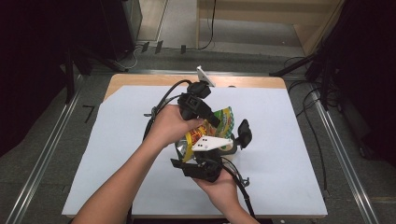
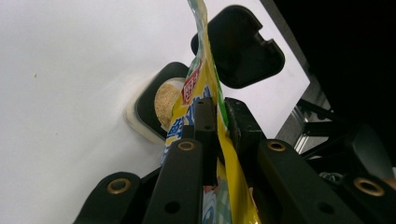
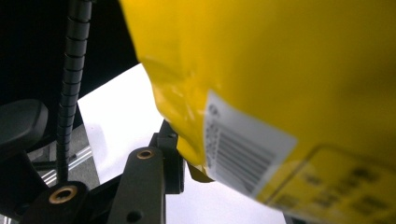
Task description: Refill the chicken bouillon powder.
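White sheeting covers the wooden worktop [image 1: 261, 196], with dark floor and cables around it. Above its middle a yellow and green snack pouch [image 1: 223, 122] is held off the surface between two hand-held tools, over a small black container [image 2: 150, 100] with a pale crumbly filling; its black lid [image 2: 243, 44] lies just beside it. The left claw [image 2: 219, 119] is clamped on an upper edge of the pouch, the film pinched flat between the pads. The right claw [image 3: 182, 163] grips the pouch lower down, near the barcode, though one jaw is hidden behind the film. The pouch looks light, soft and crinkly, its glossy film likely slippery, so it would sag and twist if held at one point. Flat seams and corners offer the surest hold; squeezing the belly risks crushing the contents.
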